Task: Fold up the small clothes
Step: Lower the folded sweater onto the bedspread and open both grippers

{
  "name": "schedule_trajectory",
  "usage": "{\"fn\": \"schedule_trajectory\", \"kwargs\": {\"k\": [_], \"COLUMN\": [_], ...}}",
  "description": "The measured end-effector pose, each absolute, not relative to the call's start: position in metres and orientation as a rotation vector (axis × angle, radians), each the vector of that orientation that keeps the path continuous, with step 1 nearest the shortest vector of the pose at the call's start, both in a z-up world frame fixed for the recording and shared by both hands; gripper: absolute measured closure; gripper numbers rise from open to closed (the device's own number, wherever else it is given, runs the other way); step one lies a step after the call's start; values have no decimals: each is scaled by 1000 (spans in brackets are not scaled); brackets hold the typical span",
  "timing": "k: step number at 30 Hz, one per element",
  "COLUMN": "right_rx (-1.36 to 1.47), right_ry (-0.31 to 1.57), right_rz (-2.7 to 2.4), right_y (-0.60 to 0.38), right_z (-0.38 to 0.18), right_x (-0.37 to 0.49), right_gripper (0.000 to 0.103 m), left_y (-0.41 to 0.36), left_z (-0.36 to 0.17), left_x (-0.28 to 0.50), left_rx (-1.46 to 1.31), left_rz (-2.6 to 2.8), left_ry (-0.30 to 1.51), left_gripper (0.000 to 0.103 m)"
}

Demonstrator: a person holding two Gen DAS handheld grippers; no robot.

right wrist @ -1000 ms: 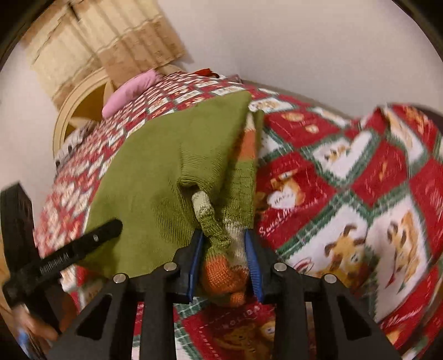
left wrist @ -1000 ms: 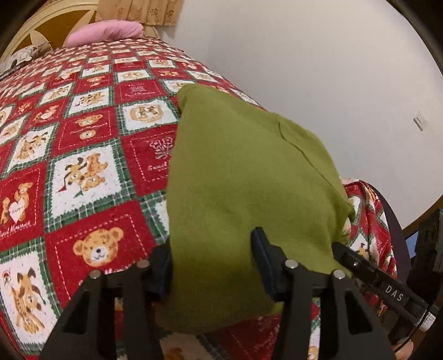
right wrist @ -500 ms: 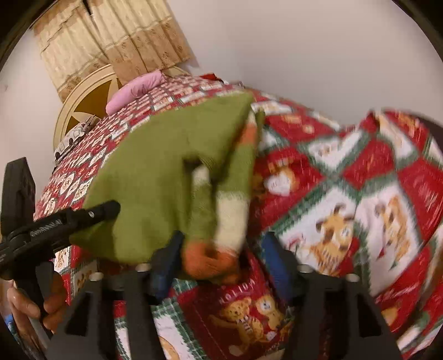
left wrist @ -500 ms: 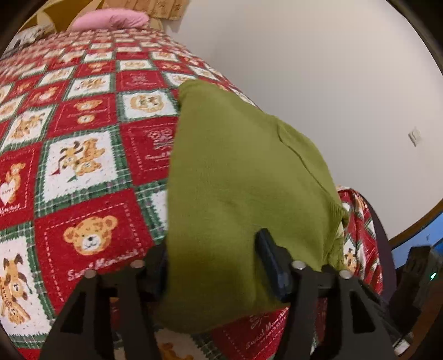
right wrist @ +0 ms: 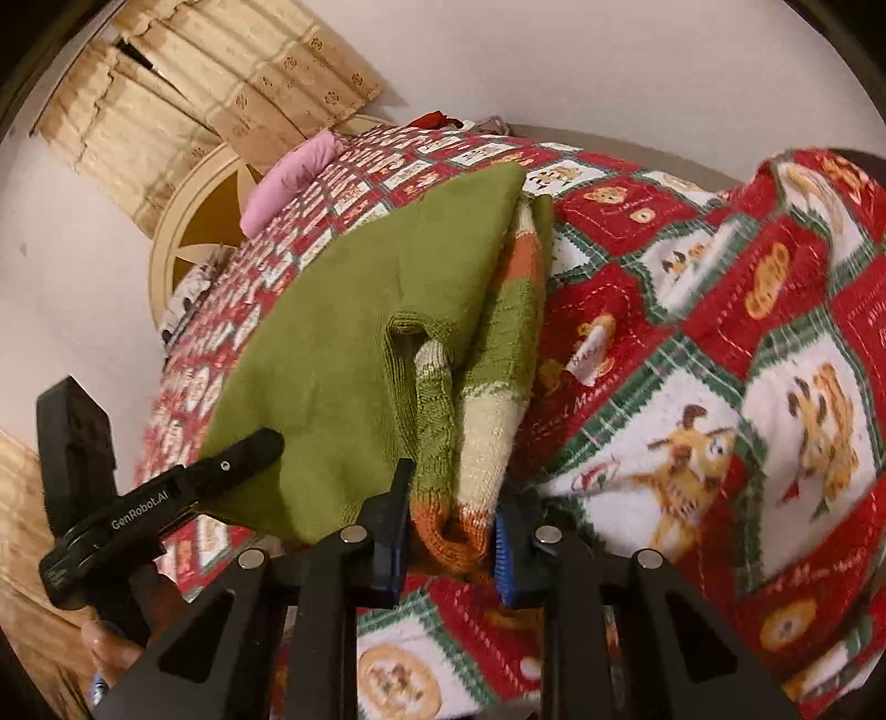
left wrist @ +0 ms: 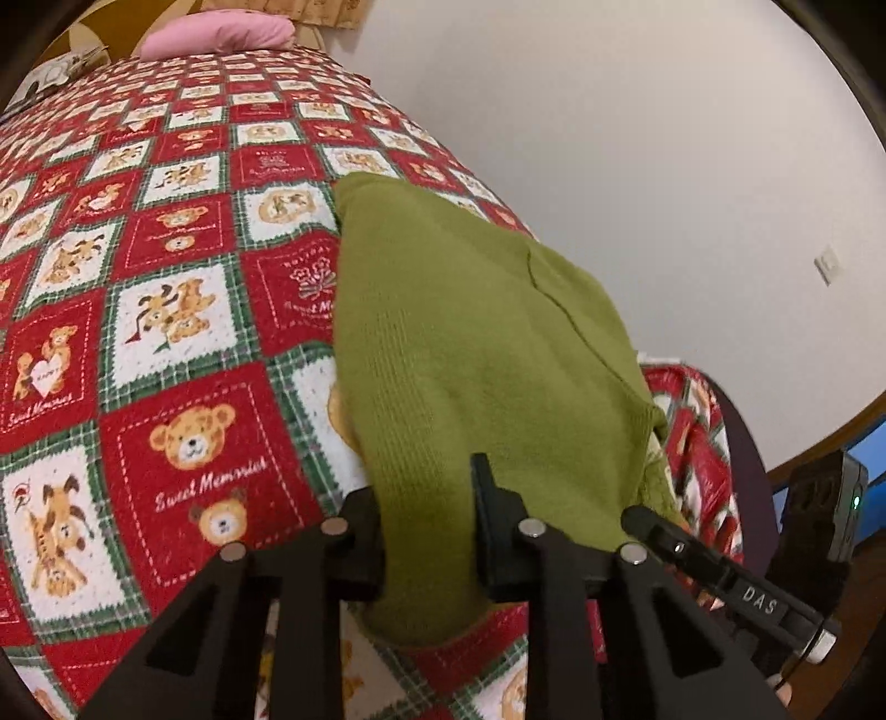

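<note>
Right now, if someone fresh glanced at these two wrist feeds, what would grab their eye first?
The green knit sweater, lying across the loud red teddy-bear quilt, fills the middle of both views. The left tongs are closing on its plain near hem, and the right tongs are closing on the bunched orange-and-cream striped cuff. Far back, a pink pillow lies at the bed's head.

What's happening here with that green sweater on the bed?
A person is folding a small green sweater on a bed quilt, using a hand-held gripper in each hand. The left gripper is closing on the sweater's near edge. The right gripper is closing on the striped sleeve bunched at the near corner. The sweater already lies partly folded.
</note>
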State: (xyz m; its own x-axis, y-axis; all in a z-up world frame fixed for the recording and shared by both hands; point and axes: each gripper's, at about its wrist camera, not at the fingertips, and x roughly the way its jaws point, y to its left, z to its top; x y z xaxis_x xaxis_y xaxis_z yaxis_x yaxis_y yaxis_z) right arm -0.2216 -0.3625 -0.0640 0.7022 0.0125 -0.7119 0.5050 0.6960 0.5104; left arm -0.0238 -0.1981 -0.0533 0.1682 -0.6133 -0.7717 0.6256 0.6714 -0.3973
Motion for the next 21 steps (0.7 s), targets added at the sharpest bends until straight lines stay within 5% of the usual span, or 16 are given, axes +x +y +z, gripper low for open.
{"fn": "schedule_trajectory", "kwargs": {"k": [2, 10, 21], "right_rx": [753, 560, 311], "right_ry": [765, 787, 626], "right_rz": [-327, -438, -525], "right_y": [-364, -347, -305], "right_z": [-68, -75, -12], "right_x": [-224, -213, -245], "right_gripper": [80, 77, 74], "left_y": [-200, -194, -170], "left_z": [-60, -72, -43], "left_x": [-23, -25, -57], "left_rx": [38, 137, 313], "left_rz": [-867, -764, -648], "left_ry": [1094, 1020, 701], "left_gripper": [76, 37, 36]}}
